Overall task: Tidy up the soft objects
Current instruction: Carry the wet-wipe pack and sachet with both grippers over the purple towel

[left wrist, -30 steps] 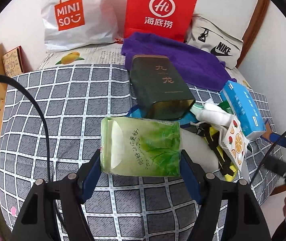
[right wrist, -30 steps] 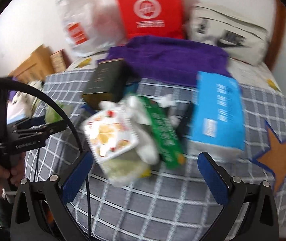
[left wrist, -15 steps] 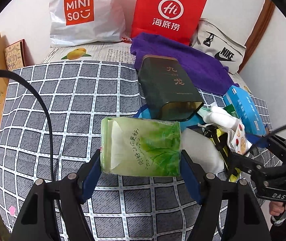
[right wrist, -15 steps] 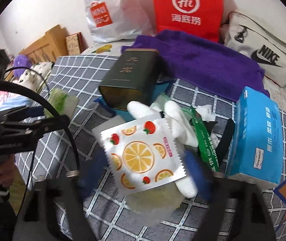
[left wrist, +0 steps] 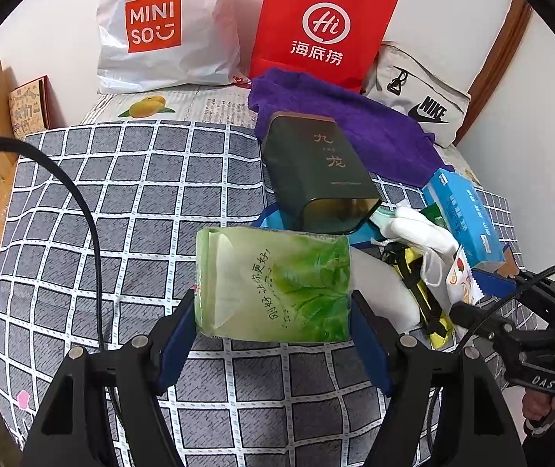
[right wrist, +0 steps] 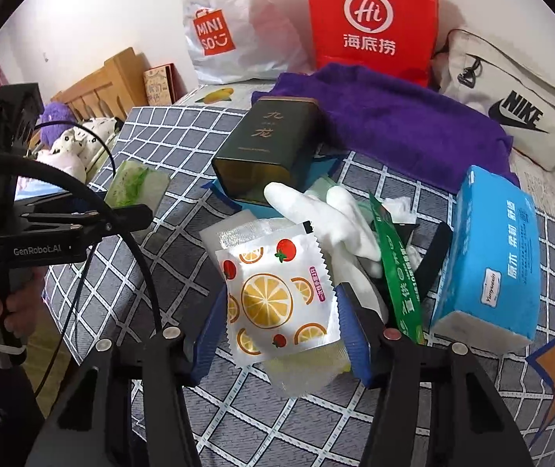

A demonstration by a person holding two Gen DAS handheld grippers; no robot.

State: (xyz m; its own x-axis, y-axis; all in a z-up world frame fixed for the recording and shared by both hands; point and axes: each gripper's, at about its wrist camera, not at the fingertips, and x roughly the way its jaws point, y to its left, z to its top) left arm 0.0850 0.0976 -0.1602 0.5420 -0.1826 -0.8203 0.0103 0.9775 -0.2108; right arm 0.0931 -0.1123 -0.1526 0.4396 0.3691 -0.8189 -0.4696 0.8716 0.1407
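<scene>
Left gripper (left wrist: pixel 273 323): clamped on a green tissue pack (left wrist: pixel 273 284), held across its short ends by the blue pads, lifted clear of the checked bedspread (left wrist: pixel 121 202). The sideways hold is judged to keep the soft pack from folding under its own weight.

Right gripper (right wrist: pixel 277 334): closed on an orange-print sachet (right wrist: pixel 277 292), pinched at both edges. Whether the sachet is fully lifted cannot be told; a pale yellowish soft item (right wrist: pixel 308 369) lies directly beneath it.

Outward from the right claw, a heap of soft things is noted: a white glove (right wrist: pixel 316 214) draped over the pile, a green strip packet (right wrist: pixel 398 268) beside it, and a blue tissue box (right wrist: pixel 487 260) to the right, touching the heap. A dark green tin (right wrist: pixel 265 148) lies on its side behind the glove, its open mouth toward the cameras; it is judged a likely container for small items, though this is not certain.

Farther back, a purple towel (right wrist: pixel 394 124) is spread behind the tin, with a Miniso bag (left wrist: pixel 160 27), a red paper bag (left wrist: pixel 324 27) and a Nike pouch (left wrist: pixel 421 93) propped along the wall.

The bedspread left of the heap is judged the probable sorting area.
</scene>
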